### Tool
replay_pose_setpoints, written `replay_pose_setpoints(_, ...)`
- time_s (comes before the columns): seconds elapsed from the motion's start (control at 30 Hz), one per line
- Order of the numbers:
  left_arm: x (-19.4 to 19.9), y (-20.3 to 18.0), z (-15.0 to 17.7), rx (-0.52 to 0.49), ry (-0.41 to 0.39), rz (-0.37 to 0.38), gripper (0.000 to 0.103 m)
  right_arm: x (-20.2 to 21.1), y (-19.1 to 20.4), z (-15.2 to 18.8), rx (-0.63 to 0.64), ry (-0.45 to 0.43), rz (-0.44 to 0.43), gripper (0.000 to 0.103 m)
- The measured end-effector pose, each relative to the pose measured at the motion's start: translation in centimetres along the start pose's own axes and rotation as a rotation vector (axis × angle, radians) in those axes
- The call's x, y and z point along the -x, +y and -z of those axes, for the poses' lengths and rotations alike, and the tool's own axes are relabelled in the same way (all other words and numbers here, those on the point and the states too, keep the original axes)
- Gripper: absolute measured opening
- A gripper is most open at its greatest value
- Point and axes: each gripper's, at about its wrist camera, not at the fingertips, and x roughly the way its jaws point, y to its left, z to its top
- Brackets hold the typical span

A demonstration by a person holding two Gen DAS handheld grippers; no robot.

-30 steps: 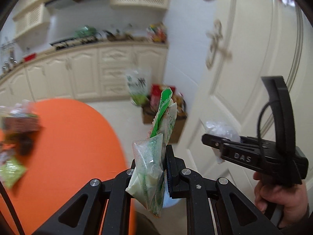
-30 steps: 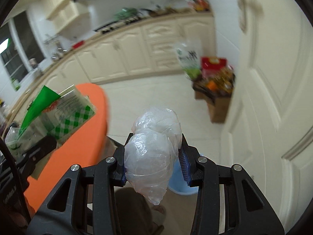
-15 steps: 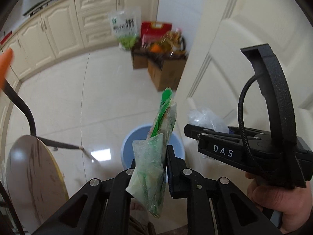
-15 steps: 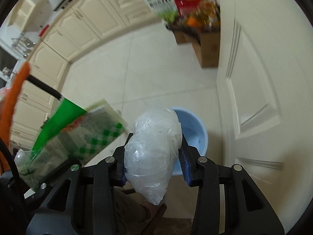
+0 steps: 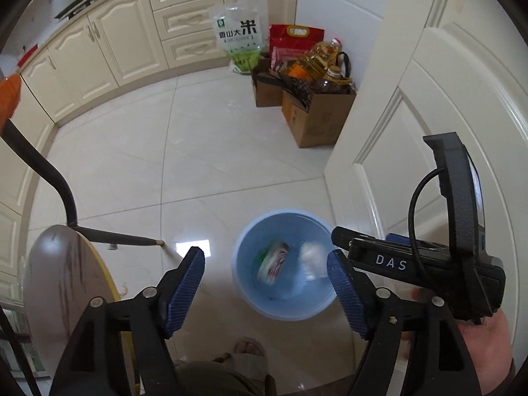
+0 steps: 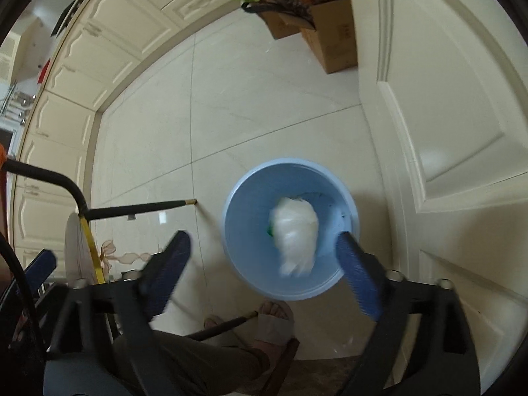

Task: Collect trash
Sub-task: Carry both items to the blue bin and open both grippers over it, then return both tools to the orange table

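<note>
At the far left of the left wrist view, a round grey-brown stool seat (image 5: 62, 283) with a yellow edge stood on the pale tiled floor (image 5: 138, 165), with a curved black metal leg (image 5: 49, 178) rising past it. Cream kitchen cabinets (image 5: 109, 39) ran along the back wall. The left gripper (image 5: 265, 274) pointed steeply down, and its jaws had just been opening: the blue ribbed pads (image 5: 184, 287) stood wide apart with nothing between them. Directly beyond them sat the round light-blue plastic bin (image 5: 244, 283) on the floor, and inside it lay the green-and-white printed plastic wrapper (image 5: 274, 260), blurred, beside the crumpled clear plastic bag (image 5: 312, 259). Farther back stood a white-and-green rice sack (image 5: 239, 39), a red bag (image 5: 293, 41) and brown cardboard boxes (image 5: 313, 118) holding yellow oil bottles (image 5: 321, 56). To the right rose a cream panelled door (image 5: 429, 115). In front of it the black body of the right gripper (image 5: 425, 264) was held in a hand (image 5: 485, 340) at the lower right corner.

In the right wrist view, the right gripper (image 6: 264, 254) also pointed down over the bin (image 6: 244, 257). Its jaws had just been opening too and stood released, wide apart, empty. The clear bag (image 6: 295, 231) showed as a white blur within the bin's mouth; whether it had touched bottom could not be told. A sliver of green (image 6: 270, 231) peeked out at its left edge. Below the bin, a foot in a sandal (image 6: 274, 323) rested on the floor.
</note>
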Motion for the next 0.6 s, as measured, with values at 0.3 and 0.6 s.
replay_pose_setpoints(0.3, 10.3, -5.5, 0.9, -0.041, -0.079, 0.037, 0.083, 5.4, 0.6, 0.9, -0.046, -0.084, 0.014, 0.103)
replay_pose_setpoints(0.6, 21.2, -1.8, 4.2, -0.029, -0.233, 0.125, 0.100, 17.9, 6.3, 3.8, -0.016, -0.311, -0.068, 0.103)
